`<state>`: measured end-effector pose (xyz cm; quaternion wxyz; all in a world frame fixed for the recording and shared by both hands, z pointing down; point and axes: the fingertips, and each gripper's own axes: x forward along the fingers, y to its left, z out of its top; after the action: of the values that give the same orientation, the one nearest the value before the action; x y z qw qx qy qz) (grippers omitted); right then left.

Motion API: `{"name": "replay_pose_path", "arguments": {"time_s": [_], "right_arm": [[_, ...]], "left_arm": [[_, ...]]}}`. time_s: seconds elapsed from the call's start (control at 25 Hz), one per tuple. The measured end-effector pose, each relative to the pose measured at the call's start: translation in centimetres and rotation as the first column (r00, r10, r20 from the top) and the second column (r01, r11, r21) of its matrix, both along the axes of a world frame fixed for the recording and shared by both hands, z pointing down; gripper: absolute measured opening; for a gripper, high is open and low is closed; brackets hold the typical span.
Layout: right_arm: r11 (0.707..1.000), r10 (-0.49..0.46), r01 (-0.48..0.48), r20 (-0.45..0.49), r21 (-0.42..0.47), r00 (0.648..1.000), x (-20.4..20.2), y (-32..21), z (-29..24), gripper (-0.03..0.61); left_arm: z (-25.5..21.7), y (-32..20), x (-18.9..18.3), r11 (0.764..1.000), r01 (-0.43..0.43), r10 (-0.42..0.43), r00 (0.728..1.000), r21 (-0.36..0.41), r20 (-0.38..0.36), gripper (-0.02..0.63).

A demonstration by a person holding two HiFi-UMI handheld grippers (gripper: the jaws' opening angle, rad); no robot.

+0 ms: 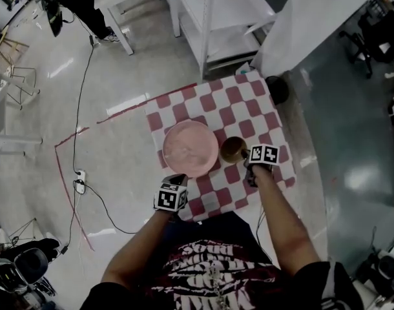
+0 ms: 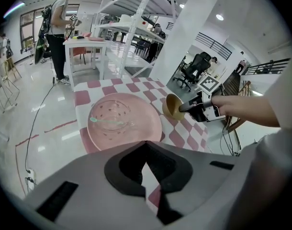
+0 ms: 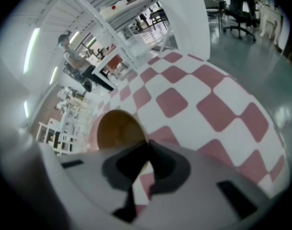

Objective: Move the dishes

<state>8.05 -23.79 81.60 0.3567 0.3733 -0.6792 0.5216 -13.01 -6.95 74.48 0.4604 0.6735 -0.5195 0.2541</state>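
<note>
The right claw [image 1: 245, 159], its arm stretched steeply down, pinches the rim of the brown bowl [image 1: 233, 148] beside the pink plate [image 1: 190, 148]. The left claw [image 1: 179, 179], closed and empty, hovers at the plate's near edge.

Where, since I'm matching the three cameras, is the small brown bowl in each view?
Head view: brown bowl right of centre, at the right gripper.
Left gripper view: bowl right of centre, tilted, rim pinched.
Right gripper view: bowl lower left, just above the jaws.
Shared landmark: the checked cloth.
</note>
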Motion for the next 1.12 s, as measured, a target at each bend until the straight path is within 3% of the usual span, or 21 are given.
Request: {"name": "replay_pose_path", "arguments": {"time_s": [0.36,0.68,0.84,1.0,1.12], "right_arm": [[0.998,0.039,-0.036,0.058,-0.050,0.998,-7.2,0.4,-0.3,0.041],[0.980,0.151,-0.143,0.054,-0.137,0.987,-12.4,0.9,2.2,0.043],[0.989,0.145,-0.143,0.047,-0.043,0.988,-13.8,0.1,2.4,0.044],[0.995,0.096,-0.096,0.021,0.000,0.995,-14.2,1.1,1.1,0.123],[0.996,0.074,-0.075,0.017,0.040,0.997,-13.4,2.3,-0.5,0.130]], "left_arm": [[-0.4,1.3,-4.8,1.000,-0.006,0.006,1.000,0.015,0.001,0.026],[0.0,3.6,-10.4,0.999,0.033,-0.033,0.999,0.001,0.007,0.026],[-0.2,3.8,-12.4,0.999,0.035,-0.035,0.999,0.009,0.009,0.026],[-0.9,3.0,-14.0,0.998,0.043,-0.044,0.999,0.036,0.009,0.026],[-1.2,2.4,-13.5,0.999,-0.001,0.001,1.000,0.054,0.004,0.026]]}}
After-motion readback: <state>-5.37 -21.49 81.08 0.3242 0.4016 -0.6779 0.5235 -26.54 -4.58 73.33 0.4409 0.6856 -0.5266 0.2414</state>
